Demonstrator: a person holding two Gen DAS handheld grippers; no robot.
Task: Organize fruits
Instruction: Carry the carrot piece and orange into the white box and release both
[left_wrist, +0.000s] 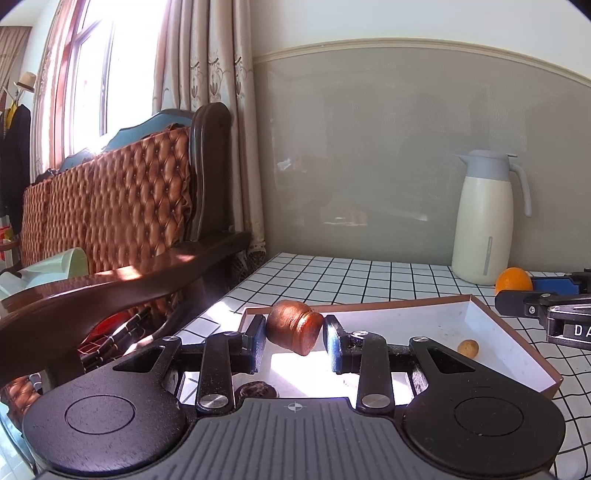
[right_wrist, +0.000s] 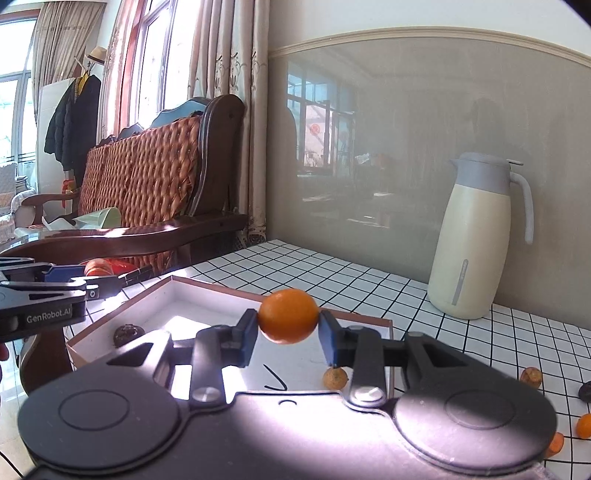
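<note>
1. A wrinkled brown fruit (left_wrist: 294, 328) is held between the pads of the left tool (left_wrist: 294, 338), whose jaws are closed narrowly on its two sides; it hangs above the near left part of a shallow white box (left_wrist: 480, 314) with a brown rim.
2. A small orange (right_wrist: 288, 315) is clamped in the same way by the right tool (right_wrist: 288, 328), above the far side of the box (right_wrist: 162, 295).
3. Both fruits are judged to be on their way to being set down in the box. Each should be lowered close to the white floor before the jaws are opened, because round fruit dropped from a height is likely to roll.
4. Two pieces already lie inside: a dark wrinkled one (right_wrist: 127, 334) near the left wall and a small yellowish one (right_wrist: 335, 378) under the right tool's finger. The new fruits are best placed clear of these.
5. The two tools are close together over the box, so one release at a time would lessen the chance of a knock.
6. More fruit waits on the checked table (right_wrist: 369, 288) to the right: orange pieces (right_wrist: 585, 424), a brownish one (right_wrist: 532, 376) and a dark one (right_wrist: 585, 395).
7. A cream jug (right_wrist: 476, 243) stands at the back right, well apart from the box, and a wooden sofa (right_wrist: 155, 177) is beside the table's left edge; neither blocks the way.
</note>
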